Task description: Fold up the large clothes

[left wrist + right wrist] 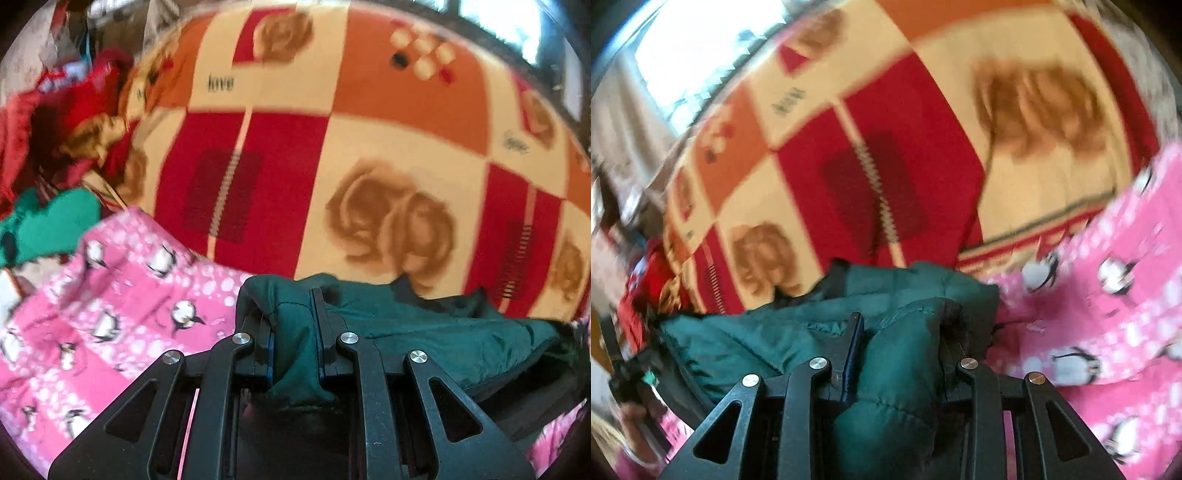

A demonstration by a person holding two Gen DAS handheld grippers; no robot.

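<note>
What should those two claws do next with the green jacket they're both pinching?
Probably carry it over and lay it flat on the pink penguin blanket. The left gripper and right gripper each clamp a bunched part of the dark green jacket, which hangs crumpled, so it needs spreading before folding.

Daylight, bright, colours saturated. Window (517, 22) blown out white at top right of left wrist view; same window (701, 48) glares at top left of right wrist view. Motion blur across both, heavier in right wrist view: patterned blanket (886, 147) smeared, print on it barely legible. Near black fingers sharper. Strong fisheye bulge, straight edges curved, dark vignette in corners. Soft shadow under dark green jacket (443, 332).
</note>
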